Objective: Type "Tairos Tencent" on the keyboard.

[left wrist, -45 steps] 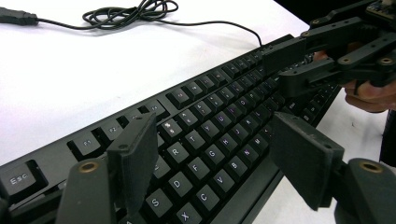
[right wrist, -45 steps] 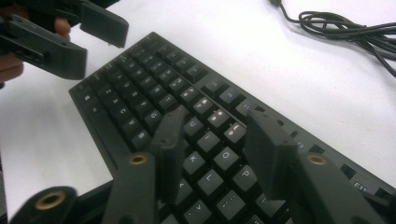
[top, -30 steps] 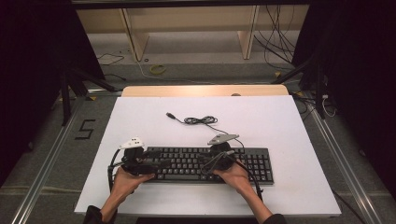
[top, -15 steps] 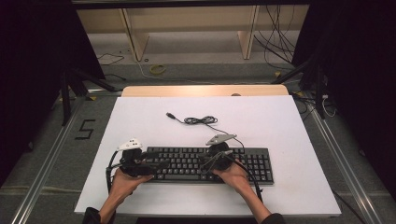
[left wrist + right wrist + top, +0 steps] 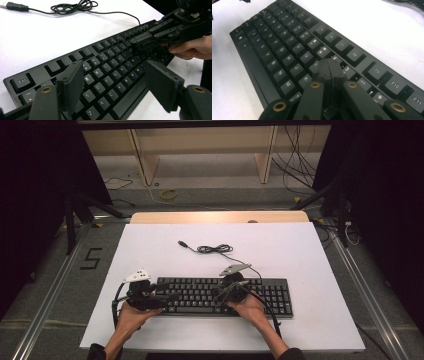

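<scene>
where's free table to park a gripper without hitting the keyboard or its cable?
Free: the white table right of the coiled cable, the left strip between the USB plug and the table's left edge, and the near strip below the keyboard. Crowded: the keyboard itself, with the left gripper open and the right gripper shut over the keys.

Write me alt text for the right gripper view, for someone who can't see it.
The right tongs, shut with nothing between them, press their tip down among the keys of a black keyboard near the letters K and I. The keyboard lies on a white table.
</scene>
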